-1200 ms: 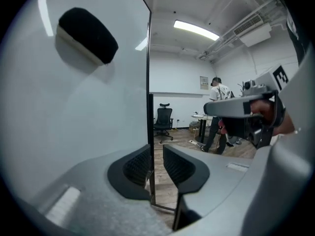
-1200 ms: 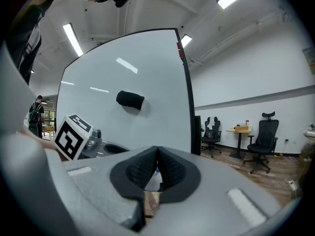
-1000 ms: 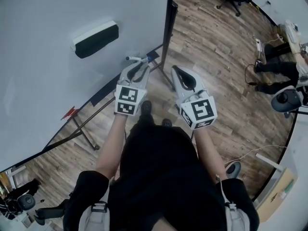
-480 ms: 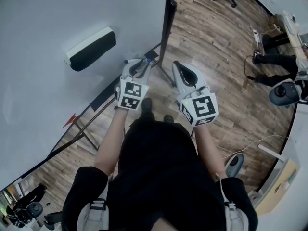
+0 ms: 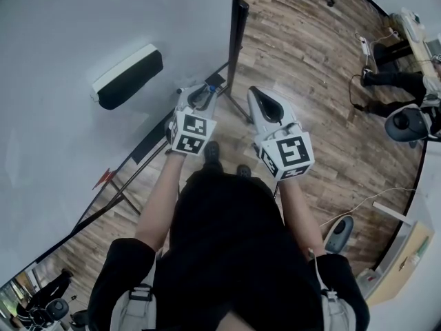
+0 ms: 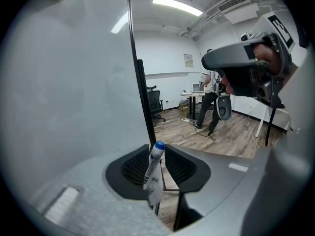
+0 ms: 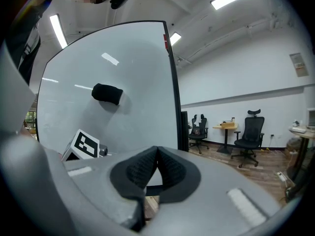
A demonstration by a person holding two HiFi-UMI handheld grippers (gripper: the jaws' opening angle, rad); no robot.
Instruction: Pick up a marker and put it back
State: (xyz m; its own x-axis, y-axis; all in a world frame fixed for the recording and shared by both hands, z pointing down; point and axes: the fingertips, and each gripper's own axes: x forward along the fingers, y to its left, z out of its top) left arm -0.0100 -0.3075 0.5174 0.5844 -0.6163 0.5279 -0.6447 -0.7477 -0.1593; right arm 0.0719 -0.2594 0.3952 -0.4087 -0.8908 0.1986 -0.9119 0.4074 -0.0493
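Observation:
A white marker with a blue cap [image 6: 153,173] stands nearly upright between the jaws of my left gripper [image 6: 156,156], which is shut on it. In the head view the left gripper [image 5: 198,99] hovers near the whiteboard's [image 5: 83,19] lower right corner, and the marker [image 5: 195,87] lies crosswise at its tip. To the right my right gripper [image 5: 264,106] is at about the same height. Its jaws [image 7: 156,154] are shut with nothing between them.
A black eraser [image 5: 127,76] sticks to the whiteboard left of the grippers. The board's dark tray [image 5: 147,138] and metal stand legs [image 5: 120,192] run below it. Office chairs [image 7: 250,139], desks and floor cables [image 5: 362,202] are to the right. A person [image 6: 211,104] stands far back.
Both grippers have stayed nearly where they were, and the left one keeps the marker. The view has shifted a little, so the eraser sits lower and further left in it.

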